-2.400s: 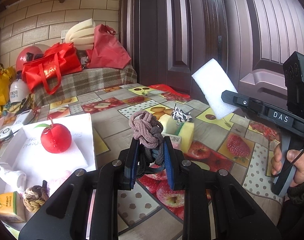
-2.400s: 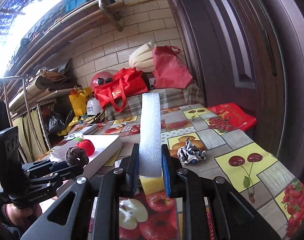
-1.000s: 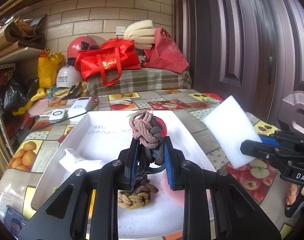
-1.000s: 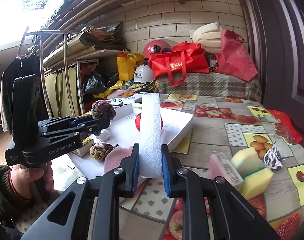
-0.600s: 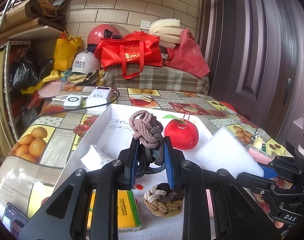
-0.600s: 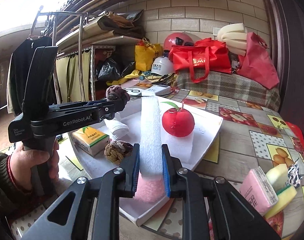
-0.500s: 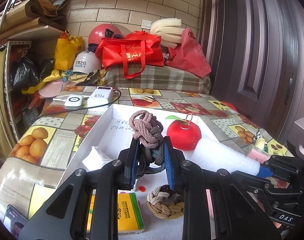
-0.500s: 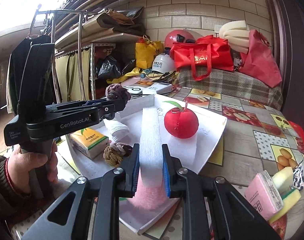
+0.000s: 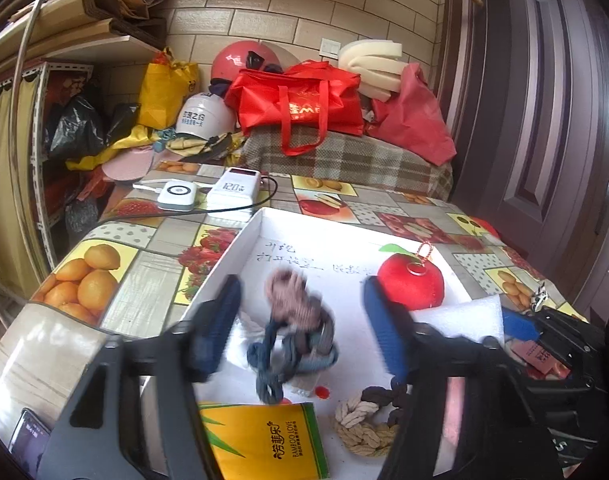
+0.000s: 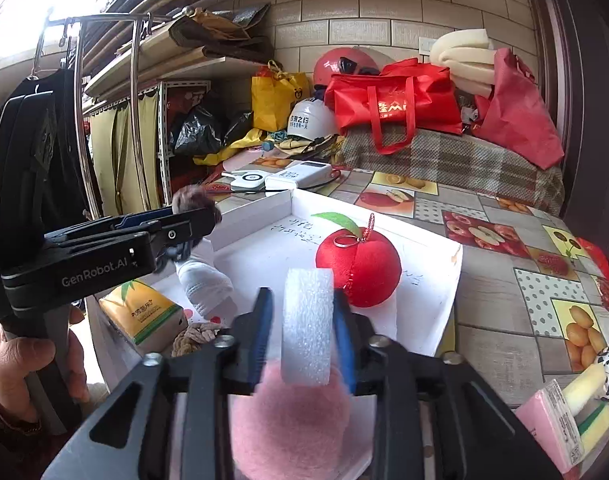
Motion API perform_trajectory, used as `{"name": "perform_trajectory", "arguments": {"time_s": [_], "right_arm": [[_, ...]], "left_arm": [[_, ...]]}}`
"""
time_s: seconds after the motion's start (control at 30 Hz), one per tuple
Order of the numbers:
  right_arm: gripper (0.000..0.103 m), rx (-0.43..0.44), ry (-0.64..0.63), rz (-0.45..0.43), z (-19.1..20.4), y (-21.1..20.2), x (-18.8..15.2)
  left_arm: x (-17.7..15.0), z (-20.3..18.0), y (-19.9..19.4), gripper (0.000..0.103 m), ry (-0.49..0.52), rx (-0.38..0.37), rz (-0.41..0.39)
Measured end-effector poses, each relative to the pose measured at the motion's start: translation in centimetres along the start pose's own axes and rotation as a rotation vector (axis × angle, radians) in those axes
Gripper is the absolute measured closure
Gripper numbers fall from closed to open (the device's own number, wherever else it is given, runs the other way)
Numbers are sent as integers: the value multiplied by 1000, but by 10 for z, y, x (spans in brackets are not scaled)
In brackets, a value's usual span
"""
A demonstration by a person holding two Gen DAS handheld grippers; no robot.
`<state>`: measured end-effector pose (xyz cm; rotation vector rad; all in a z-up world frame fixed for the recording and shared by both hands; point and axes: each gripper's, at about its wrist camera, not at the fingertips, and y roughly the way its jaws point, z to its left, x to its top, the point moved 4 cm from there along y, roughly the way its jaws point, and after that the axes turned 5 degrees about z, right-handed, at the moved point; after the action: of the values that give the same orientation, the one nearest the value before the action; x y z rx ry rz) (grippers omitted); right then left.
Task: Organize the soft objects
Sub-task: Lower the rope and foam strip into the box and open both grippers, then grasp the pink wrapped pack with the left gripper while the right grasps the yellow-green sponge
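Tissue pack (image 9: 260,440) reads "BAMBOO LOVE". Left tongs (image 9: 300,316), formerly clamping the rope knot (image 9: 294,332), now apart; right tongs (image 10: 302,320) apart around foam (image 10: 307,320).

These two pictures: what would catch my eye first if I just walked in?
Probably the red apple, bright against the white tray mid-table. Next, the left hand-held gripper, jaws wide, with a blurred rope knot between them over the tray. The right hand-held gripper has a white foam strip between its fingers, above a pink fuzzy pad.
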<state>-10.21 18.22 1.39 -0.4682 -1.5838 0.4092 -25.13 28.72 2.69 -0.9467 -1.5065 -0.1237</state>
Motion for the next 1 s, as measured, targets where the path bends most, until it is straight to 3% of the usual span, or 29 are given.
{"name": "perform_trajectory", "arguments": {"time_s": [0.03, 0.07, 0.27, 0.47, 0.5, 0.6, 0.63, 0.83, 1.0], "right_arm": [[12, -6, 3, -12, 0, -3, 0], [0, -10, 4, -27, -1, -6, 0], [0, -21, -21, -88, 4, -18, 1], [0, -31, -5, -122, 1, -26, 1], [0, -29, -1, -123, 0, -26, 1], [0, -15, 4, -147, -1, -33, -1], [0, -10, 3, -159, -1, -36, -2], [0, -34, -34, -166, 7, -51, -10], [0, -152, -7, -206, -2, -73, -16]], "left_arm": [[0, 1, -3, 9, -6, 4, -17], [0, 3, -6, 1, -14, 13, -32], [0, 12, -4, 0, -52, 64, -11], [-1, 15, -13, 0, -68, 81, -50], [-1, 16, -14, 0, -67, 100, -55], [-7, 16, -25, 0, -76, 257, -76], [-8, 14, -30, 0, -75, 264, -95], [-17, 1, -43, 0, -84, 196, -133], [-18, -17, -45, 0, -60, 103, -135]]}}
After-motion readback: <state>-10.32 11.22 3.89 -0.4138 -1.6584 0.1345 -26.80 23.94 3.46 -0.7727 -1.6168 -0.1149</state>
